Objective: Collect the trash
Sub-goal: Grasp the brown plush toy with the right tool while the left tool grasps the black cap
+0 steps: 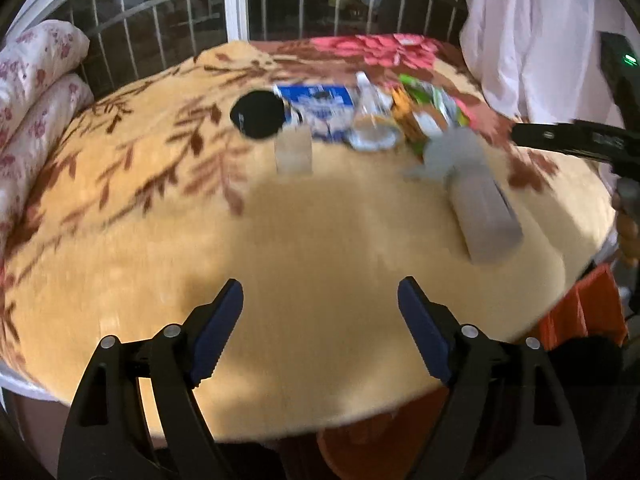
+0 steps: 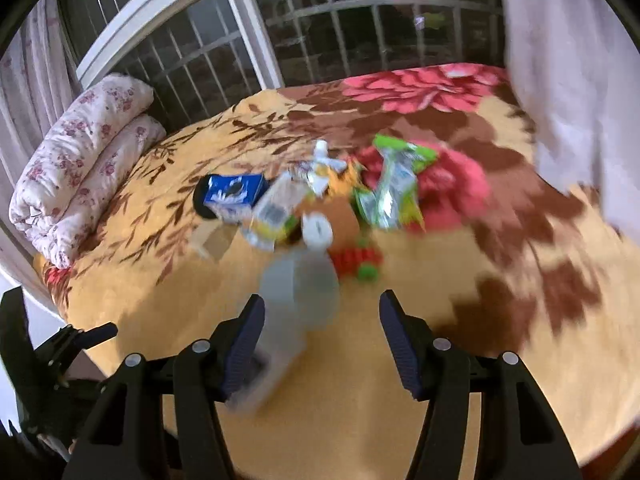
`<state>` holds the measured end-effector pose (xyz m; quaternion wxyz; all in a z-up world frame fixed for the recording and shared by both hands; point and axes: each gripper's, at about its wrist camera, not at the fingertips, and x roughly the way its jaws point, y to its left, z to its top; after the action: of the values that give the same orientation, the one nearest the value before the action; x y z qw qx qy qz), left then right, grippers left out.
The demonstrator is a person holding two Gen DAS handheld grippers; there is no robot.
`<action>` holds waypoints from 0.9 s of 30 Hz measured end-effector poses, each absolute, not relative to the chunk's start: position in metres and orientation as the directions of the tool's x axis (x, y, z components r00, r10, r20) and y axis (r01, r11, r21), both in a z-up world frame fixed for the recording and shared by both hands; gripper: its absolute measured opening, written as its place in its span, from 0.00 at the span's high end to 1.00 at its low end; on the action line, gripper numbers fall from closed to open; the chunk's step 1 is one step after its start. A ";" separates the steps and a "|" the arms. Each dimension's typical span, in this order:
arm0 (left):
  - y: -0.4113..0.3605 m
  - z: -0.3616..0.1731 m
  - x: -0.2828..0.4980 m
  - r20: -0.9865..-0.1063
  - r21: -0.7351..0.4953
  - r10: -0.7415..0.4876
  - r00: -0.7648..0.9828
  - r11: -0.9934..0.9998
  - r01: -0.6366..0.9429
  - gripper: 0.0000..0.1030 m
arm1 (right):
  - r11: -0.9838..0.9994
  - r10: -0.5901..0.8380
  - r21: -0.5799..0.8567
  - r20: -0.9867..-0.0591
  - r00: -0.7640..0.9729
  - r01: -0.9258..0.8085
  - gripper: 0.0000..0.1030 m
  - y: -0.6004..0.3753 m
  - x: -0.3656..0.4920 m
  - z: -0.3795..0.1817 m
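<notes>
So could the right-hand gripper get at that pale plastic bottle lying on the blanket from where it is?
Probably yes. The right gripper is open, and the bottle lies just ahead, partly by its left finger, with bare blanket around and nothing on top. The picture is blurred, so exact alignment is unclear.

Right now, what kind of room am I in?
Most likely a bedroom: a bed under a floral blanket, a rolled floral quilt at its far edge, and a barred window behind. Trash lies on the blanket.
</notes>
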<state>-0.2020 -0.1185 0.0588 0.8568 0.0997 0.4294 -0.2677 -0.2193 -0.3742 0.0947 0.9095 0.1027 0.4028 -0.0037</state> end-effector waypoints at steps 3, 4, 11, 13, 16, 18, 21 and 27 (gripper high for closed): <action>-0.119 0.059 -0.188 -0.787 -0.090 -0.386 0.481 0.844 0.529 0.24 | 0.980 0.113 0.191 -0.772 0.626 0.058 0.43 -0.382 -0.162 0.093; -0.119 0.059 -0.182 -0.789 -0.100 -0.389 0.476 0.845 0.526 0.24 | 0.978 0.128 0.201 -0.784 0.608 0.054 0.43 -0.385 -0.151 0.089; -0.121 0.047 -0.162 -0.810 -0.131 -0.391 0.438 0.847 0.514 0.24 | 0.974 0.179 0.223 -0.869 0.462 0.043 0.39 -0.392 -0.086 0.059; -0.121 0.043 -0.157 -0.815 -0.143 -0.394 0.425 0.847 0.511 0.24 | 0.982 0.161 0.189 -0.885 0.436 0.021 0.37 -0.386 -0.079 0.052; -0.120 0.040 -0.153 -0.818 -0.162 -0.401 0.412 0.848 0.504 0.24 | 0.986 0.150 0.166 -0.908 0.391 0.008 0.57 -0.381 -0.071 0.041; -0.120 0.038 -0.151 -0.821 -0.169 -0.400 0.407 0.851 0.497 0.24 | 0.989 0.138 0.147 -0.922 0.362 -0.004 0.65 -0.379 -0.068 0.031; -0.119 0.038 -0.149 -0.822 -0.176 -0.402 0.403 0.853 0.491 0.24 | 0.991 0.128 0.133 -0.909 0.397 -0.014 0.70 -0.376 -0.075 0.033; -0.117 0.052 -0.133 -0.810 -0.178 -0.403 0.426 0.862 0.475 0.24 | 0.958 0.214 0.286 -0.750 0.625 0.016 0.71 -0.402 -0.125 0.088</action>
<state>-0.1334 -0.1167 0.0519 0.8435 0.0388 0.4683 -0.2602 -0.1252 -0.4021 0.0883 0.8915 0.1337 0.4292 0.0557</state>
